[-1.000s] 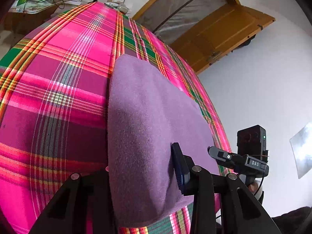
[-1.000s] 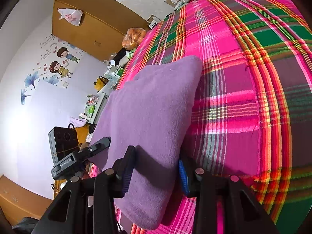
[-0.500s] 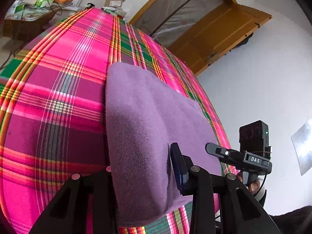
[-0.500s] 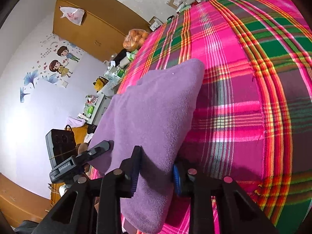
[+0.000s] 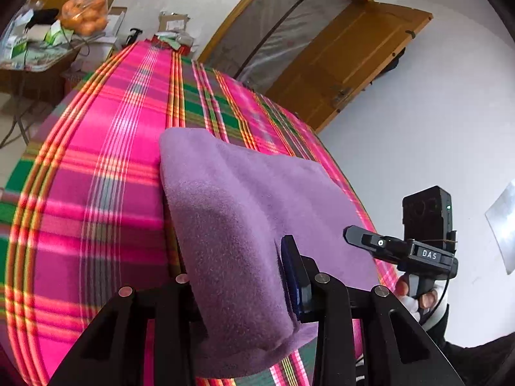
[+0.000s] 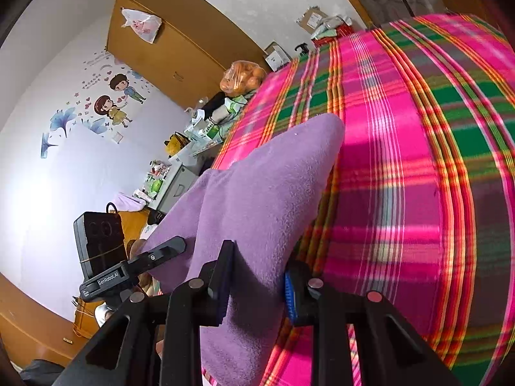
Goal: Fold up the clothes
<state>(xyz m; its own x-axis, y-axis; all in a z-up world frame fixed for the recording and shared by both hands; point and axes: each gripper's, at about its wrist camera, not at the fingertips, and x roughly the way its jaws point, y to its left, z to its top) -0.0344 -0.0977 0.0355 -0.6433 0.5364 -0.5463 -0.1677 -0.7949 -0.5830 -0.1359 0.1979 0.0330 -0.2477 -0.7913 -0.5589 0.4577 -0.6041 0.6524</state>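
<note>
Both claws are clamped on the near edge of the purple fleece garment (image 5: pixel 244 212), left claw (image 5: pixel 238 286) at one corner, right claw (image 6: pixel 257 276) at the other, and the cloth rises off the bed between them while its far end rests on the plaid blanket (image 5: pixel 106 173). There is plenty of open blanket past the garment's far edge and out to either side. The left claw's inner finger is buried behind the fleece, and the garment's near hem drops below both frames, so how many layers are pinched is hard to tell. From the left wrist view, the right hand (image 5: pixel 415 296) grips its handle beside the bed edge, with a wooden door (image 5: pixel 347 58) behind. At the head end stand cardboard boxes (image 6: pixel 276 56), a bag of oranges (image 5: pixel 85 13) and a cluttered side desk (image 5: pixel 35 61); a wooden wardrobe (image 6: pixel 180 41) stands against the wall.
</note>
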